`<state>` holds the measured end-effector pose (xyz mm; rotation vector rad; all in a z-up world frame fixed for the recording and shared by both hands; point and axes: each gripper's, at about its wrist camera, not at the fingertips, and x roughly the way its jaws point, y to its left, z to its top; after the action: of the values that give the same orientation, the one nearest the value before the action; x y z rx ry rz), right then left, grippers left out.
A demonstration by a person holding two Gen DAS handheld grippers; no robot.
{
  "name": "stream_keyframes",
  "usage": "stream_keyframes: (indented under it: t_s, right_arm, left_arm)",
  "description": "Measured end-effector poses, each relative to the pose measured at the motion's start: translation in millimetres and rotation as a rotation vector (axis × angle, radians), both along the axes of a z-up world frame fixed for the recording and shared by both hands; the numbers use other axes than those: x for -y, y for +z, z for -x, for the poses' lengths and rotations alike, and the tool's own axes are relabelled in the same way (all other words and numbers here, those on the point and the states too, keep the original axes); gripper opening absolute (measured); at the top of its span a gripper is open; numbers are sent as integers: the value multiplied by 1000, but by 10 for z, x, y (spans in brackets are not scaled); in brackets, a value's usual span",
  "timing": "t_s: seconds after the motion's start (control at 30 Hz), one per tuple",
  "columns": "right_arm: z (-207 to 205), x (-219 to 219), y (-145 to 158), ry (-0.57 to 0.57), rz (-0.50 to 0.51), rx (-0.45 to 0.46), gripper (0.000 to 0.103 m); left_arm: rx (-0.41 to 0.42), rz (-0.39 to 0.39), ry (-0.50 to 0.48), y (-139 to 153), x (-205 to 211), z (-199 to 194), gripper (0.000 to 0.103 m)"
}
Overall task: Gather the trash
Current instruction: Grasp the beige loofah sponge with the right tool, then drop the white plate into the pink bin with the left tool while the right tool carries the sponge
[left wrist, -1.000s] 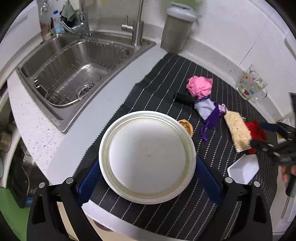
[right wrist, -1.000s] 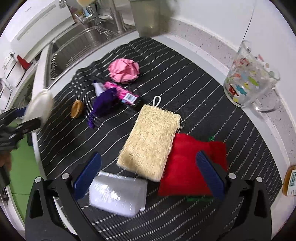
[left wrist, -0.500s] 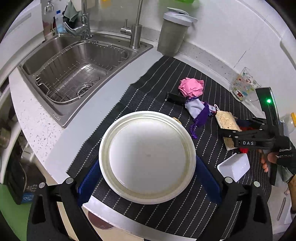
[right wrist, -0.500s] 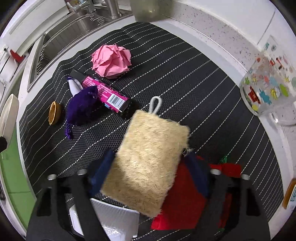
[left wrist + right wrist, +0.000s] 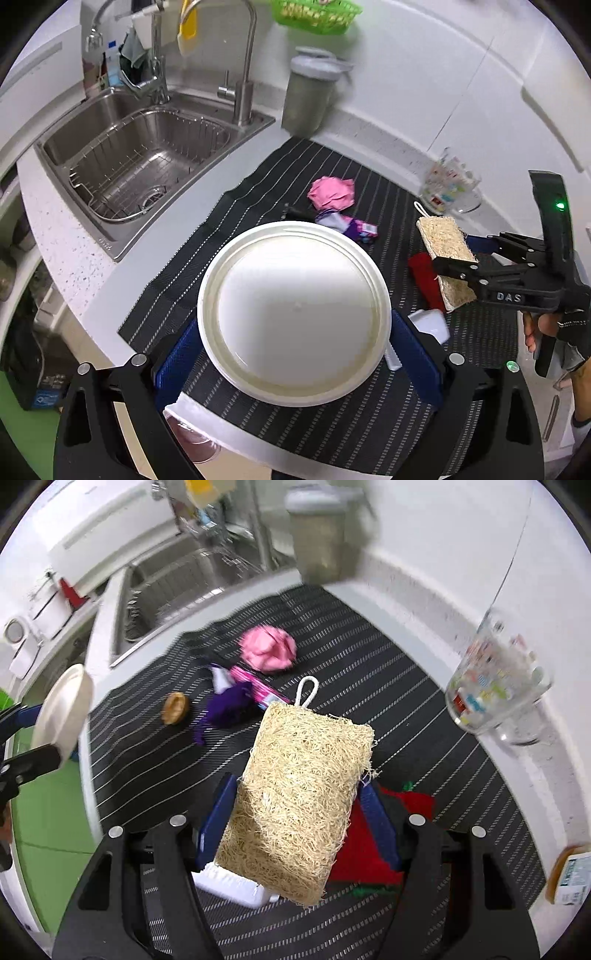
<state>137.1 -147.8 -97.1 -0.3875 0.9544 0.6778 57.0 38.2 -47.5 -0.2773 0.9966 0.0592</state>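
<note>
My left gripper (image 5: 295, 347) is shut on a white round plate (image 5: 293, 312) and holds it above the striped mat (image 5: 258, 192). My right gripper (image 5: 299, 812) is shut on a tan loofah sponge (image 5: 303, 790), lifted off the mat; it also shows in the left wrist view (image 5: 443, 254). On the mat lie a crumpled pink paper (image 5: 267, 651), a pink wrapper (image 5: 255, 686), a purple scrap (image 5: 227, 709) and a small brown cap (image 5: 175, 712).
A red cloth (image 5: 364, 853) and a white rectangular dish (image 5: 236, 886) lie under the sponge. A printed glass jug (image 5: 495, 690) stands at the right. A steel sink (image 5: 140, 162) is at the left, a grey bin (image 5: 310, 96) at the back.
My right gripper closed on the loofah sponge and lifted it off the mat. My left gripper with the plate rose and pulled back.
</note>
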Motion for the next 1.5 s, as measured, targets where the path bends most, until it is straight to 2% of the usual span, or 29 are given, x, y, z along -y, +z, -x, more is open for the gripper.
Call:
stream_keyframes:
  t_s: [0.2,0.43,0.63,0.87,1.03,1.23,1.33,1.43,1.5]
  right_arm:
    - [515,-102,293,155,-32,71,66]
    - [1286,-586,330,388,-51,75,67]
    - [2018,-1199,177,558,-61,38,67]
    - [2850,-1953,-299,677,-9,-23,67]
    - [3140,-2359,-897,702,54,-46,67]
    - [3147,-2685,-2141,689,130,-83,67]
    - [3138,-2752,-2611,692,155,-87,67]
    - [3083,-2807,-3075,691,178,-95,67]
    - [3041,-2847,-3247,688,185,-98,67]
  left_arm:
    - [33,-19,81,150,100,440,93]
    - [34,-59,251,223,-27,1324,93]
    - [30,-84,408,218,-294,2193,93]
    - [-3,-67,545,-61,-742,3147,93]
    - [-45,-25,571,-643,-1081,3461,93]
    - [-100,40,586,-1965,-1392,3580,93]
    - [-122,75,593,-2660,-1512,3571,93]
    - [-128,105,601,-3165,-1593,3551,93]
    - [-122,124,608,-3430,-1635,3551,93]
